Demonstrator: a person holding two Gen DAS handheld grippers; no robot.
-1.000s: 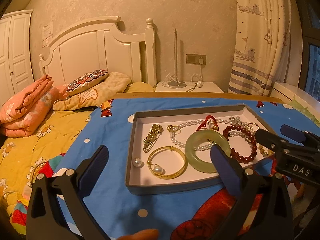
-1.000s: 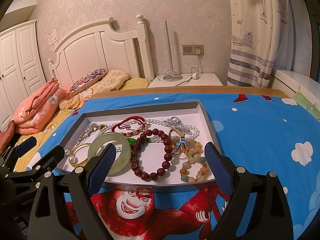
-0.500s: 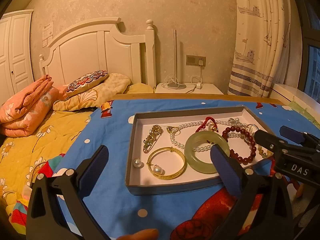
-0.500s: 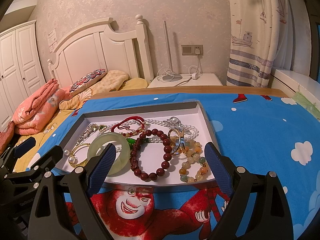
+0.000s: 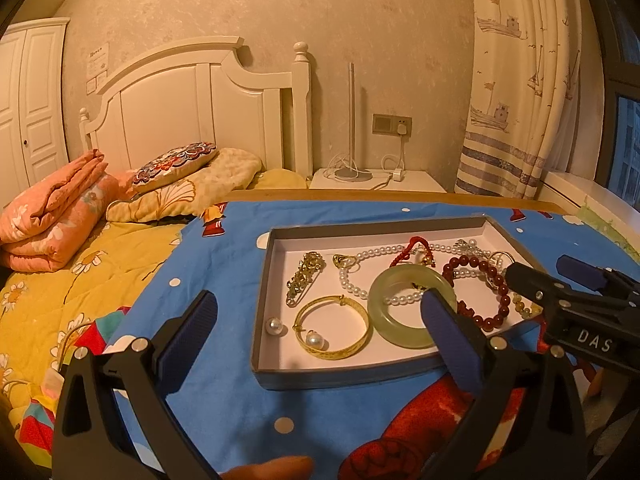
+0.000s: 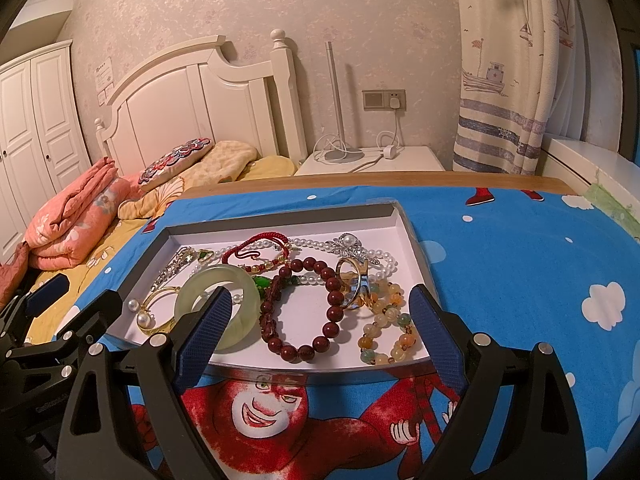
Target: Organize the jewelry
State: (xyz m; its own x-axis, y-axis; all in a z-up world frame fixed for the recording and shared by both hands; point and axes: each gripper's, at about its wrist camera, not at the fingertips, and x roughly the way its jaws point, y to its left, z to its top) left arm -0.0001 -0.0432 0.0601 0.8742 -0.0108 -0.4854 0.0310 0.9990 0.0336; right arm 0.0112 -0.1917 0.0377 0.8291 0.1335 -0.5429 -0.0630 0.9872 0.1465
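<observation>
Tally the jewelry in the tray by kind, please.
Bangles: 2 - jade bangle, gold bangle
Bead bracelets: 2 - dark red bracelet, amber bracelet
Cord bracelet: 1 - red cord bracelet
Pearl necklace: 1
Brooches: 2 - gold brooch, silver brooch
Loose pearl: 1
Total: 9, all in the tray.
</observation>
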